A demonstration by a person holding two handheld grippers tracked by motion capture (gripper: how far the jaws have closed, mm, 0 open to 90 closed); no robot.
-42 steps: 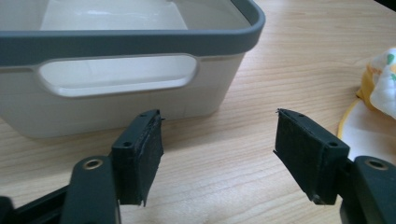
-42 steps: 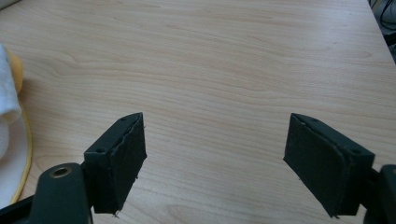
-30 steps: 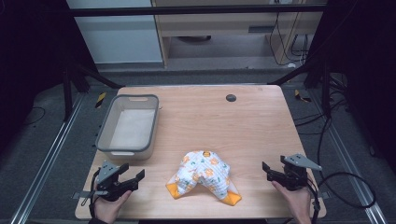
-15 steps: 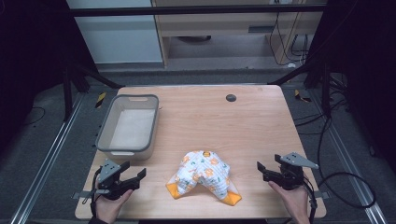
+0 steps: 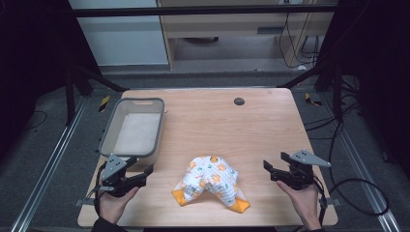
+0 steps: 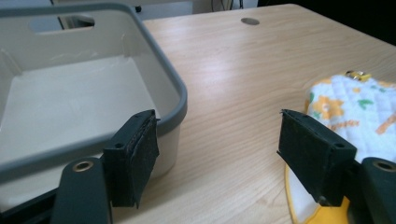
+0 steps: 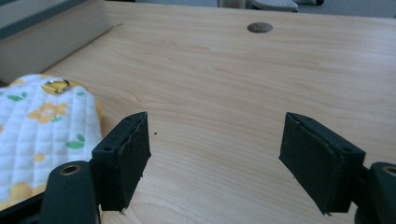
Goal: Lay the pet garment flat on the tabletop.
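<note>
Both the left tongs (image 5: 136,176) and right tongs (image 5: 272,170) gape wide and empty either side of the quilted cloth (image 5: 211,182) bunched on the desk (image 5: 251,130) between them, likely soft, light, best pinched at an orange-trimmed corner.

grey bin (image 5: 107,131), quilted cloth (image 5: 211,181), table (image 5: 212,123)

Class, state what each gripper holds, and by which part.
Nothing. The left gripper and right gripper are both open and empty, either side of the cloth.
</note>
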